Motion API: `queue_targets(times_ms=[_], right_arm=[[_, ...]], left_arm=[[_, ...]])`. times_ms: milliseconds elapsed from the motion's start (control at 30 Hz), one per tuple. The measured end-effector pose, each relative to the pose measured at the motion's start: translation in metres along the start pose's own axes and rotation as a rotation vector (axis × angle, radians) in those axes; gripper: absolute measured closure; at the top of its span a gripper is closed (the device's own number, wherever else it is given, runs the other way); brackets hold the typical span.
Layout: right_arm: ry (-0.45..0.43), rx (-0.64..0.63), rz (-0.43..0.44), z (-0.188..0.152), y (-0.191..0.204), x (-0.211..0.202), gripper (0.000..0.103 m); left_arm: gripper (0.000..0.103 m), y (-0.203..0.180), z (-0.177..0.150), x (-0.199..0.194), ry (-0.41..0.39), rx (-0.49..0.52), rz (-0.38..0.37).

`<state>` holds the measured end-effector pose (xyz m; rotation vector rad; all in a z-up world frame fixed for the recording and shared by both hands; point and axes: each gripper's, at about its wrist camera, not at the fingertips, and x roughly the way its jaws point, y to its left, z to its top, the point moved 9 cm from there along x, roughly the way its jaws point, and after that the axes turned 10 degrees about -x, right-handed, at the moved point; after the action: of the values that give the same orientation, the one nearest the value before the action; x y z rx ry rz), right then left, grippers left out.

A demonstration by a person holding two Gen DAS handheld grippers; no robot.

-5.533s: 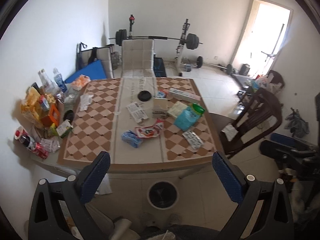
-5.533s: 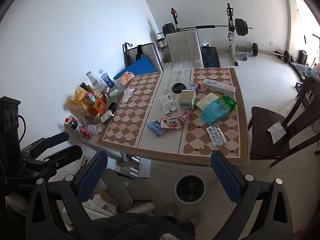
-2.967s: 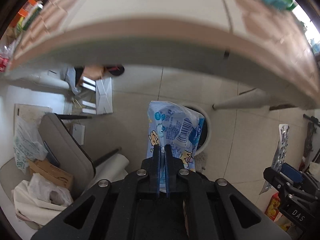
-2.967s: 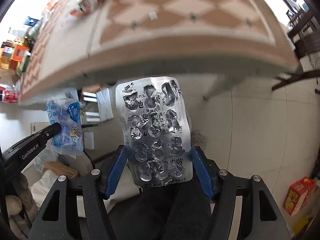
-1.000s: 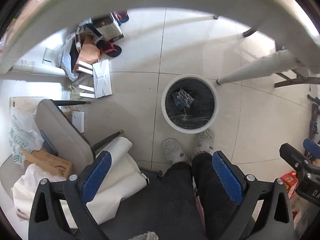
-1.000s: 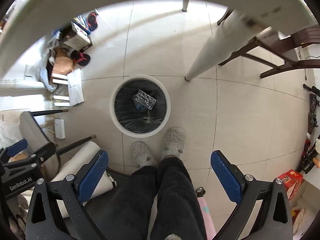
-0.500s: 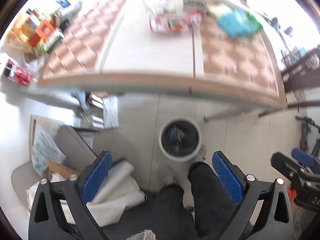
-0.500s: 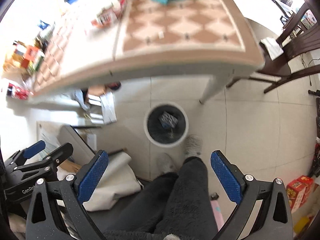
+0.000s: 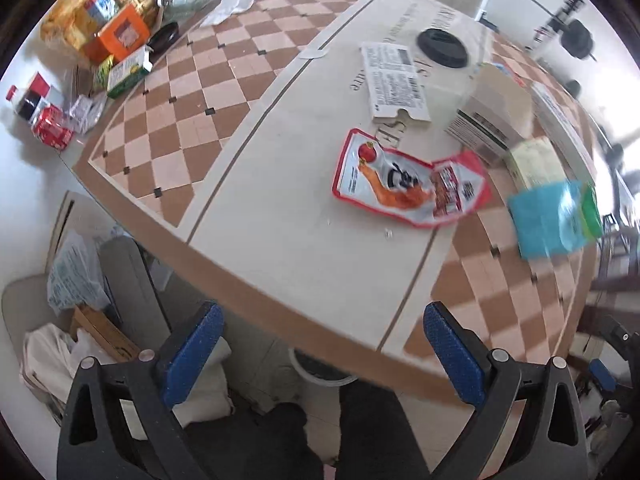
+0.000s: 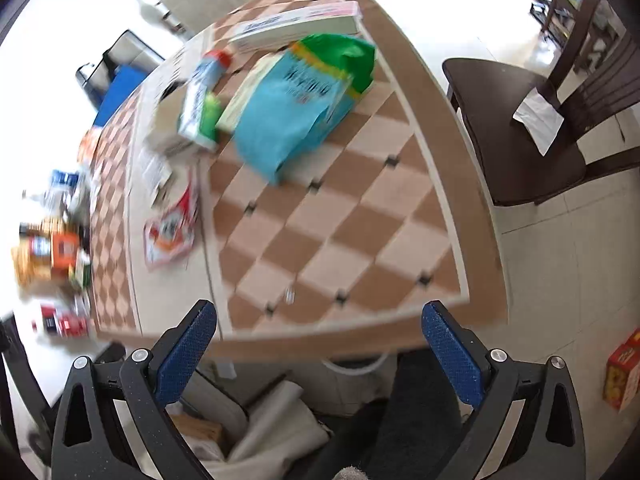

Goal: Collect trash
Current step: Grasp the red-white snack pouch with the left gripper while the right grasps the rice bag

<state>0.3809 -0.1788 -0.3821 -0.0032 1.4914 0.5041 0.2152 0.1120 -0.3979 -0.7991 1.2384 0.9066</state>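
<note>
My left gripper [image 9: 320, 352] is open and empty above the table's near edge. Beyond it lies a red and white snack wrapper [image 9: 408, 184], a flattened printed carton [image 9: 394, 80], a grey box [image 9: 490, 118] and a blue and green bag [image 9: 554, 220]. My right gripper [image 10: 318, 354] is open too, empty, over the table's near right corner. It looks at the blue and green bag [image 10: 296, 108], a long white box [image 10: 296, 26], a small tube [image 10: 200, 96] and the red wrapper [image 10: 172, 232]. The white bin rim [image 9: 320, 378] [image 10: 352, 362] peeks from under the table edge.
The checkered table [image 9: 168, 128] holds a pile of groceries, cans and boxes [image 9: 100, 40] at its left side and a black lid [image 9: 442, 48] farther back. A dark wooden chair [image 10: 532, 136] stands right of the table. The person's dark trouser legs [image 9: 376, 432] show below.
Both grippers have swung up from the bin and floor to the table top. Earlier each dropped its item, a blue packet and a blister pack, into the bin.
</note>
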Motion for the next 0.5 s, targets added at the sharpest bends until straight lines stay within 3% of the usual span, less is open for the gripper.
queue_targets(times_ms=[233, 367, 433, 500], right_arm=[[0.016, 0.073, -0.005, 0.103, -0.033, 0.066, 0.000], [0.044, 0.097, 0.025, 0.134, -0.034, 0.099, 0.002], [0.058, 0.095, 0.044, 0.144, -0.030, 0.115, 0.009], [0.056, 0.084, 0.053, 0.152, -0.024, 0.126, 0.012]], left_arm=[[0.002, -0.019, 0.044, 0.070, 0.083, -0.142, -0.015], [0.002, -0.022, 0.071, 0.098, 0.091, -0.201, -0.036], [0.006, -0.027, 0.081, 0.106, 0.088, -0.216, -0.071], [0.024, -0.032, 0.089, 0.109, 0.082, -0.220, -0.083]])
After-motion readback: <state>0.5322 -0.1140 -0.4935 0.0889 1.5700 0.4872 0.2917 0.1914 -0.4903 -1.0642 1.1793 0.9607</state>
